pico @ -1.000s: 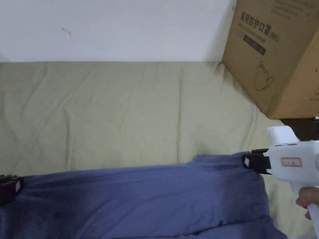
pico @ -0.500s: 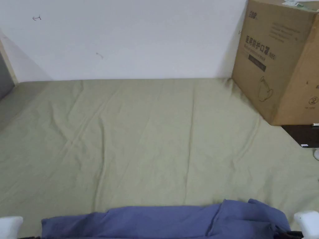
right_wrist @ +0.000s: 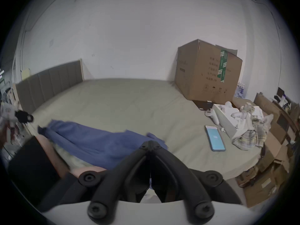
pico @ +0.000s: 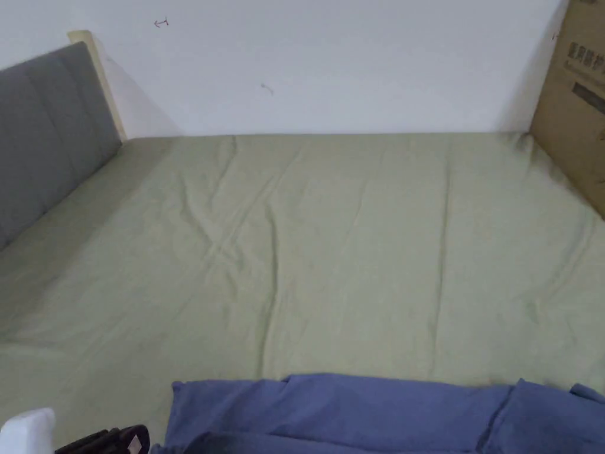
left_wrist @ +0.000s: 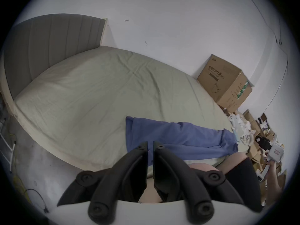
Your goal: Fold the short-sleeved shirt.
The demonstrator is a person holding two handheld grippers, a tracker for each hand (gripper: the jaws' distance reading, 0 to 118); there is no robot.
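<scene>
The blue short-sleeved shirt (pico: 354,408) lies as a long, narrow band along the near edge of the bed (pico: 331,248); it also shows as a blue shirt (left_wrist: 178,137) and a blue shirt (right_wrist: 90,140) in the gripper views. My left gripper (pico: 127,440) hangs just off the shirt's left end, apart from it. Its jaws (left_wrist: 151,145) stand a narrow gap apart with nothing between them. My right gripper (right_wrist: 150,143) has its tips touching and holds nothing. From the left gripper view, the right gripper (left_wrist: 261,141) is off the shirt's right end, in a hand.
A large cardboard box (right_wrist: 206,72) stands at the bed's far right corner, and a grey headboard (pico: 41,124) runs along the left. A phone (right_wrist: 215,140) and a pile of clothes (right_wrist: 250,126) lie on the bed's right side. The person's legs are at the near edge.
A second ago both grippers were at the shirt's far corners; now both are off it. The head camera has swung up and to the left.
</scene>
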